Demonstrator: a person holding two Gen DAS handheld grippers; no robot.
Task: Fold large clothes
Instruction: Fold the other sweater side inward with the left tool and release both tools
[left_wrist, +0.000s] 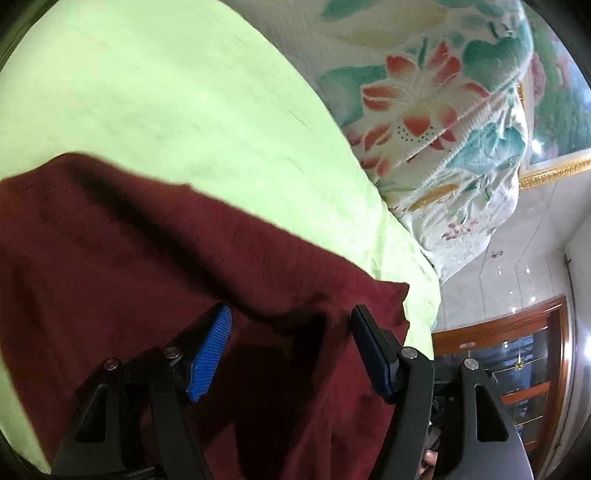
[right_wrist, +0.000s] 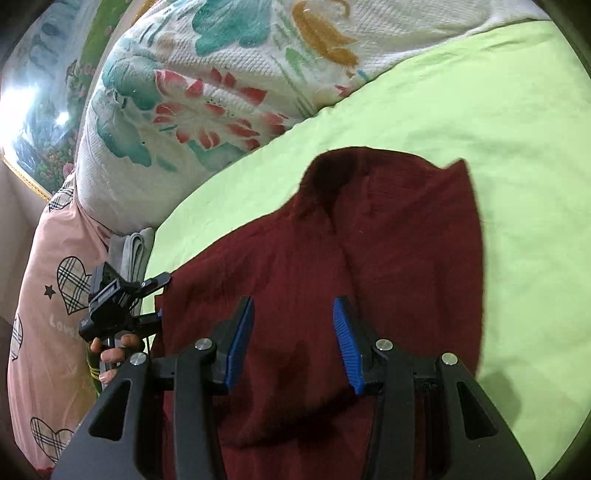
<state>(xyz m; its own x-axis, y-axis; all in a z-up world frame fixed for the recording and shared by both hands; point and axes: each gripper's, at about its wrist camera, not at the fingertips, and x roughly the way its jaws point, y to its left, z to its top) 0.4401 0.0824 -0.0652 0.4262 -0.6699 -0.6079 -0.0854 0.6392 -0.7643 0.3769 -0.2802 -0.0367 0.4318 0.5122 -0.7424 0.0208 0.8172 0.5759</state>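
Right claw (right_wrist: 293, 343) hung parted, empty, over maroon garment (right_wrist: 369, 258); left claw (left_wrist: 291, 347) wide, empty, tilted down. On pink pillow (right_wrist: 44, 295) we read partial "Love".

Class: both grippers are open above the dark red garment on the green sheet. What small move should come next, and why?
Probably lower the right gripper and pinch the garment near its edge for another fold. Both it and the left gripper are open and empty, and the garment lies loose and creased on the sheet.

Maroon garment (right_wrist: 332, 277) lower part cut off.
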